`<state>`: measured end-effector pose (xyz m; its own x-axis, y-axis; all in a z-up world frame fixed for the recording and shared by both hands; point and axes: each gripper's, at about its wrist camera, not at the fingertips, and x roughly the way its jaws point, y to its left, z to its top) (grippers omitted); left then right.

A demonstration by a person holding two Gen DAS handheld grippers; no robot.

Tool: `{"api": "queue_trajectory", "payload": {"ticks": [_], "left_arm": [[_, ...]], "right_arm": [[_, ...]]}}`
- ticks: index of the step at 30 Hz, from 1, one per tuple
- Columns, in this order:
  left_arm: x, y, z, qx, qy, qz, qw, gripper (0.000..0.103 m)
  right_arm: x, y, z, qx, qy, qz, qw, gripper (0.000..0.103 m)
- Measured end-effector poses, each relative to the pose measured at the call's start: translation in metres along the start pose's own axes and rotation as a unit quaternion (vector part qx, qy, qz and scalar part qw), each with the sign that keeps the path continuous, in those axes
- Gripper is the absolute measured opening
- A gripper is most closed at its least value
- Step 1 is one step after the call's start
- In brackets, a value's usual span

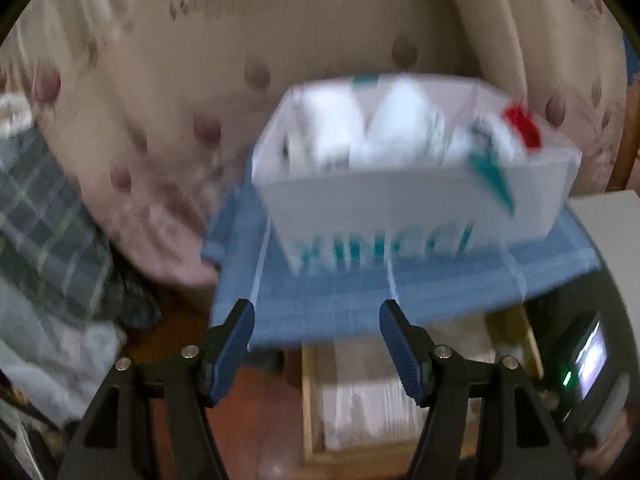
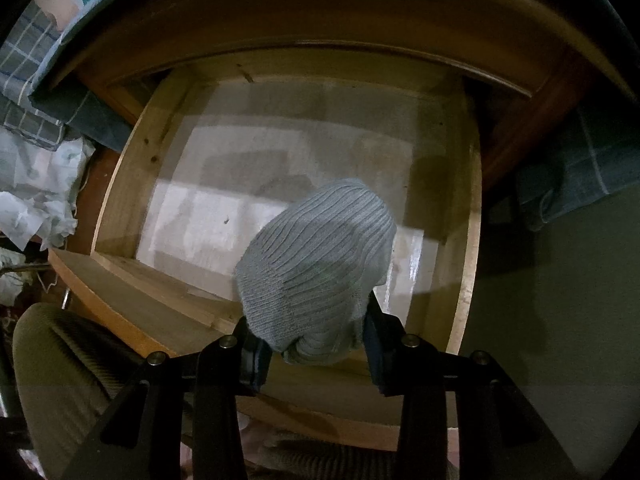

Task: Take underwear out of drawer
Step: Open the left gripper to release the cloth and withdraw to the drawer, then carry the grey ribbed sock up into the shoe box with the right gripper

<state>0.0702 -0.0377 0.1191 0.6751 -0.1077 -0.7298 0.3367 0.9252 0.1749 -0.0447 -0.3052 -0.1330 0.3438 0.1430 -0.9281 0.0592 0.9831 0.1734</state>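
The right gripper (image 2: 316, 344) is clamped on a grey-blue ribbed underwear (image 2: 316, 268), its jaws closed onto the bunched lower end of the fabric. The rest of the garment bulges forward from the fingertips and hangs above the open wooden drawer (image 2: 120, 196), over the drawer's near right part, close to its front edge. The drawer's pale lining shows bare around it.

The left gripper (image 1: 316, 320) is open with nothing between its jaws. Just beyond its fingertips lies a blue checked cloth (image 1: 360, 296), and on that cloth sits a white box (image 1: 400, 196) with teal lettering. The drawer appears below the cloth's near edge.
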Motion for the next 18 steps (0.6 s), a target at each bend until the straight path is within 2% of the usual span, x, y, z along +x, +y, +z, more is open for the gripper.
{"api": "queue_trajectory", "payload": {"ticks": [5, 8, 18], "left_arm": [[0.029, 0.009, -0.057, -0.04, 0.041, 0.015, 0.9983, 0.067], [0.04, 0.007, -0.079, -0.042, 0.048, 0.031, 0.9975, 0.067], [0.062, 0.003, -0.118, -0.072, 0.08, 0.02, 0.994, 0.067]], "right_arm": [[0.0, 0.003, 0.0, -0.007, 0.004, -0.012, 1.0, 0.037], [-0.001, 0.004, 0.0, -0.01, 0.004, -0.02, 1.0, 0.037], [-0.01, 0.006, -0.002, -0.014, -0.015, -0.027, 0.999, 0.04]]}}
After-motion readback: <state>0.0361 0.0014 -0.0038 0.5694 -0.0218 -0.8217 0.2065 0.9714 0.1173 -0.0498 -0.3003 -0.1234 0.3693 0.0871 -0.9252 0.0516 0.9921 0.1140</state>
